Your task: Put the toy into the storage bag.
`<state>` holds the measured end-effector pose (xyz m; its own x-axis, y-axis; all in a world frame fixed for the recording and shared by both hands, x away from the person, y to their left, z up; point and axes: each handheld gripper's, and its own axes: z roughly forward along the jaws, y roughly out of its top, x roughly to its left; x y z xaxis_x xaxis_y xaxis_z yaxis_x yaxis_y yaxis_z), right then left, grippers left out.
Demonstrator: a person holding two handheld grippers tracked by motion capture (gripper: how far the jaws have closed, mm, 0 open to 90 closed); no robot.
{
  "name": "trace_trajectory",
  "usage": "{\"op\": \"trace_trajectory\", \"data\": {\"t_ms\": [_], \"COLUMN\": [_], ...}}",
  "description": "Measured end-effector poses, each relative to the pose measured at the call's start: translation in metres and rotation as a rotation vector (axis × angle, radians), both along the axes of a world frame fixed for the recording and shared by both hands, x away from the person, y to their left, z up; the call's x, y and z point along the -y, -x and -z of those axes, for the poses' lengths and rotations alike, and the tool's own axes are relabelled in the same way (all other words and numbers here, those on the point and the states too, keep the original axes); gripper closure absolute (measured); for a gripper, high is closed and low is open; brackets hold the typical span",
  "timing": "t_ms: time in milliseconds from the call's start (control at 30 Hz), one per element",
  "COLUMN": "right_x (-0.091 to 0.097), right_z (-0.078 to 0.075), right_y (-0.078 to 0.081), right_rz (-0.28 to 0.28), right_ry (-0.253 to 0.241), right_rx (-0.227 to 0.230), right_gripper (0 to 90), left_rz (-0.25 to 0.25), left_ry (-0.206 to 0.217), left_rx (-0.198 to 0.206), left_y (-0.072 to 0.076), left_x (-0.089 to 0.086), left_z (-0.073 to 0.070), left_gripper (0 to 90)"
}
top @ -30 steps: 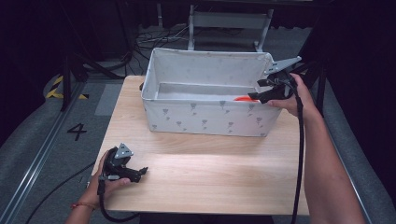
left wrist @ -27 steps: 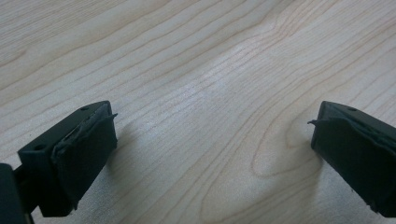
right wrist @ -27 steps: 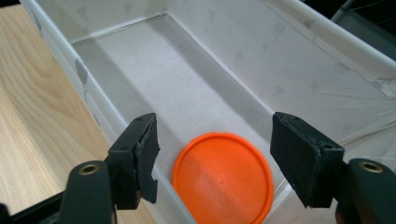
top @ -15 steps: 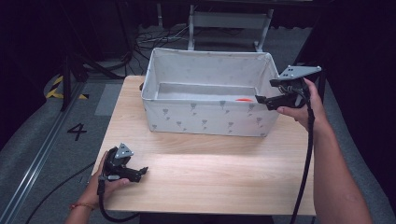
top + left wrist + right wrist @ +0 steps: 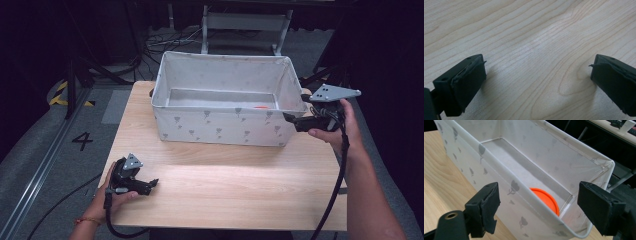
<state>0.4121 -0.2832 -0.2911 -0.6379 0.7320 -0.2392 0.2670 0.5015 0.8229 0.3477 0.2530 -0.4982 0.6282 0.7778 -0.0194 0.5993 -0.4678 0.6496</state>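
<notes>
A white fabric bin (image 5: 220,126) with grey leaf prints stands at the back of the wooden table (image 5: 225,190). An orange disc (image 5: 545,198) lies flat on the bin's floor near its right end; in the high view a sliver of the orange disc (image 5: 260,106) peeks over the front wall. My right gripper (image 5: 290,119) is open, held just outside the bin's right corner and pointing left at it; nothing is between its jaws (image 5: 539,207). My left gripper (image 5: 151,184) rests low over the table's front left, open and empty, with bare wood between its jaws (image 5: 537,75).
The bin's near corner rim (image 5: 579,233) sits close under the right gripper. Black cables trail from both grippers off the table's front edge. Around the table are dark floor, a metal stand (image 5: 245,22) behind the bin and a floor mark "4" (image 5: 82,140) to the left.
My right gripper has pulled back out of the bin, moving right and down to its right corner, leaving the orange disc inside. The left gripper has stayed put.
</notes>
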Motion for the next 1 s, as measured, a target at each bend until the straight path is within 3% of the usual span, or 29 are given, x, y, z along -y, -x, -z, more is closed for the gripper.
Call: {"op": "trace_trajectory", "data": {"t_ms": [167,433,667,867,1000], "right_x": [0.006,0.017,0.024,0.028,0.031], "right_z": [0.01,0.034,0.05,0.066,0.082], "right_y": [0.018,0.035,0.043,0.047,0.049], "right_rz": [-0.001,0.021,0.039,0.078,0.079], "right_ry": [0.021,0.044,0.064,0.125,0.142], "right_rx": [0.03,0.03,0.027,0.018,-0.012], "right_gripper": [17.0,16.5,16.5,16.5,16.5], "left_rz": [-0.001,-0.001,-0.001,-0.003,-0.003], "left_ry": [0.001,0.0,-0.001,0.0,0.0], "left_rx": [0.0,-0.001,0.0,-0.003,-0.002], "left_y": [0.0,0.0,0.0,0.0,0.0], "left_x": [0.0,0.0,0.0,0.0,0.0], "left_z": [0.0,0.0,0.0,0.0,0.0], "left_gripper": [0.3,0.3,0.3,0.3,0.3]}}
